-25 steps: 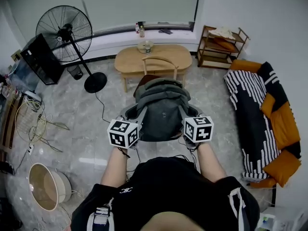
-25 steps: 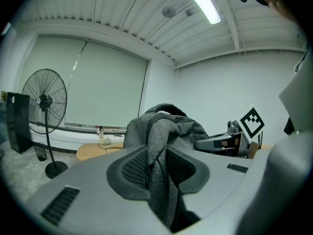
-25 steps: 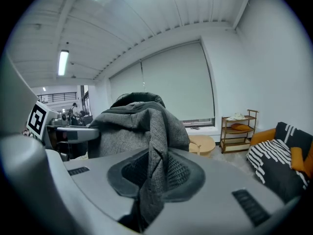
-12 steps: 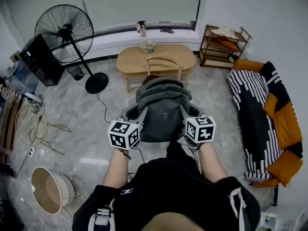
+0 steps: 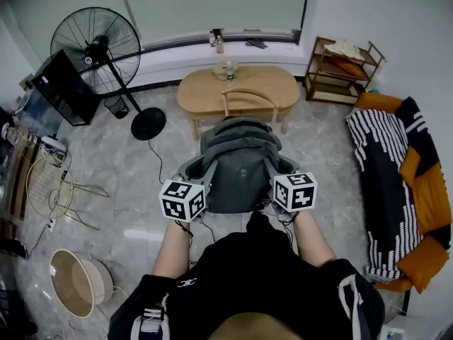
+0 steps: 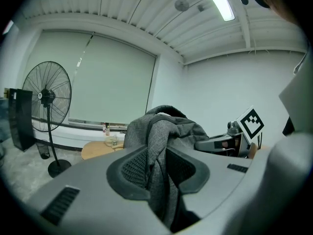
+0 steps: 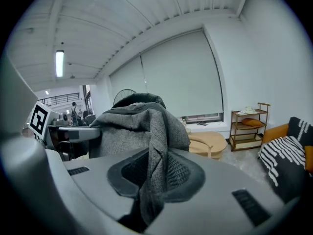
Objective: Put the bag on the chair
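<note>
Upright grey bag [image 5: 241,172] near wooden chair [image 5: 248,95]

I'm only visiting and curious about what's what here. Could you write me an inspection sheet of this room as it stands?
Surface: grey tiled floor; no worktop in use.
Job's things: grey bag held in front of the wooden chair; the chair's seat is hidden behind the bag.
Clutter: small glass item on the wooden table; round bin; wire rack.
Grippers: left hand-held gripper and right hand-held gripper are each clamped on the bag's fabric.
Cables: black cable lies on the floor near the fan.
Surroundings: sofa, shelf, window blind.
</note>
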{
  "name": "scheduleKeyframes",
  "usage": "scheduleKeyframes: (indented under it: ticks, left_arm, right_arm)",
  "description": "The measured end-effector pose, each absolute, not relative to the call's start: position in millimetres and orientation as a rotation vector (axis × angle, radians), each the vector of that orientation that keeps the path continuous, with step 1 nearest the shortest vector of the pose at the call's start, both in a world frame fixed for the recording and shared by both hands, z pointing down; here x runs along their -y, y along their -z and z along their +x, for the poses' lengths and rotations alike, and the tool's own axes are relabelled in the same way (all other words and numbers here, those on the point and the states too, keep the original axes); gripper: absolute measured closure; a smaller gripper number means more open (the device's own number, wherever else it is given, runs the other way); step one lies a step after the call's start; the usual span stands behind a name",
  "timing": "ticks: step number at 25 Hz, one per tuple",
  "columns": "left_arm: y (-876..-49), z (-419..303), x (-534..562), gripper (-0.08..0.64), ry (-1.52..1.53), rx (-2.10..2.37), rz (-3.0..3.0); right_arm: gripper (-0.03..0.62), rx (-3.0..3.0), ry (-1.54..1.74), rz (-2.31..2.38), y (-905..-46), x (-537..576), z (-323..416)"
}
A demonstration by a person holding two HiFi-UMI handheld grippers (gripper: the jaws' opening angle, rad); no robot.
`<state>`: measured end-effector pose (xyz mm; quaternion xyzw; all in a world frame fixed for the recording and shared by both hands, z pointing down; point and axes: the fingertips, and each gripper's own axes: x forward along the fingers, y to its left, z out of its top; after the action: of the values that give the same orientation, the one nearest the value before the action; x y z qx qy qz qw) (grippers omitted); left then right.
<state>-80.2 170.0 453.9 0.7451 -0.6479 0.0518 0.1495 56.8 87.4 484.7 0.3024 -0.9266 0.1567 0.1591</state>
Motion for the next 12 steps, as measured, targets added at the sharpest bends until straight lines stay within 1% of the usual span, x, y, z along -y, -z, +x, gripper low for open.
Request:
scheduleKeyframes:
  ticks: [12]
  left_arm:
    - [-443,-121,31,0.454,-0.198,1.886,2.079]
  right_arm:
    - [0.511,2.666,-0.496,0.784,-475,122,11]
